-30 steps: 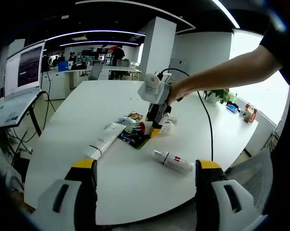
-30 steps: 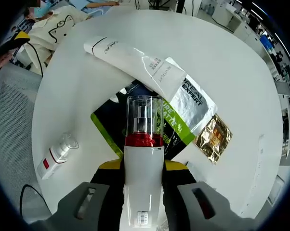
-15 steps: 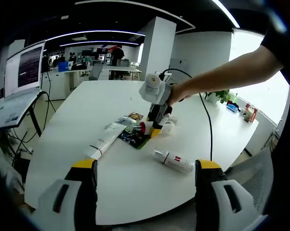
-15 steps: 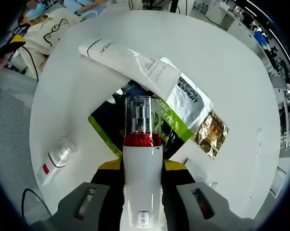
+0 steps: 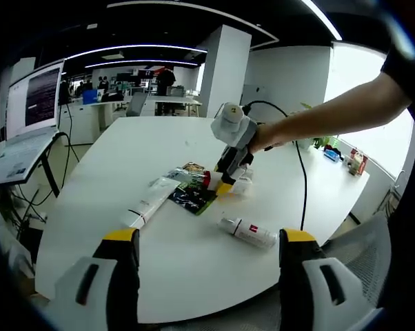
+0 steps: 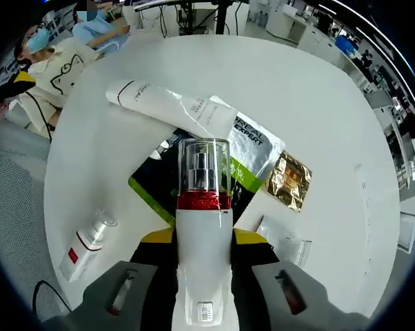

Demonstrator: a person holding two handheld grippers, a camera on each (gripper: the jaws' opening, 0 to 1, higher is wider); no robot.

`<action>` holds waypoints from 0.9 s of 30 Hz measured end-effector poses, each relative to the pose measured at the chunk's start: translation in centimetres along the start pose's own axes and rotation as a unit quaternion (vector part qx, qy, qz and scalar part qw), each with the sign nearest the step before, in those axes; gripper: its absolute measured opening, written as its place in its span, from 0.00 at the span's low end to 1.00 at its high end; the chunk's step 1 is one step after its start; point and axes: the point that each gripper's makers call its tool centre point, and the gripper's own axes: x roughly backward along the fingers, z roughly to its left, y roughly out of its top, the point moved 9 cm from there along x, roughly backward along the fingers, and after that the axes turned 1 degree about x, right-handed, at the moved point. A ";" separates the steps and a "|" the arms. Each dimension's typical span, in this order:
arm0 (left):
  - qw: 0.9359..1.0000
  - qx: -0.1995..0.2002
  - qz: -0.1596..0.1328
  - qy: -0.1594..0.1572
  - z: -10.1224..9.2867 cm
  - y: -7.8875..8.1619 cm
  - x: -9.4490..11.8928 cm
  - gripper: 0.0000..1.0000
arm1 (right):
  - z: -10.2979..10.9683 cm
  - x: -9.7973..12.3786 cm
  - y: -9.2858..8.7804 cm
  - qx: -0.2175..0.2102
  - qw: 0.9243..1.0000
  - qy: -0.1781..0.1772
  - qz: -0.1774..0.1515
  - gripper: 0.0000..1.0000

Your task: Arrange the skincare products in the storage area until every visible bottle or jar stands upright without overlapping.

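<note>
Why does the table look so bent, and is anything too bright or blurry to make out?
Both views are fisheye, so the round white table bows at its edges. In the left gripper view the window behind the person's arm is washed out. In the right gripper view the held pump bottle is sharp, with glare on its clear cap.

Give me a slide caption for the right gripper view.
Right tongs grip a white pump bottle with red collar and clear cap above a white tube on the round white table.
</note>
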 end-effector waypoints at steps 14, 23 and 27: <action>1.000 -0.002 -0.001 -0.005 -0.1 0.0 0.0 0.75 | 1.3 2.5 -1.7 -0.055 0.995 -0.051 -0.068 0.28; 1.000 -0.006 0.003 -0.014 -0.3 0.0 -0.1 0.76 | 2.0 3.8 -2.4 -0.065 0.991 -0.074 -0.095 0.28; 1.000 -0.010 0.006 -0.027 -0.4 0.1 -0.1 0.77 | 2.5 4.6 -2.4 -0.073 0.987 -0.085 -0.114 0.28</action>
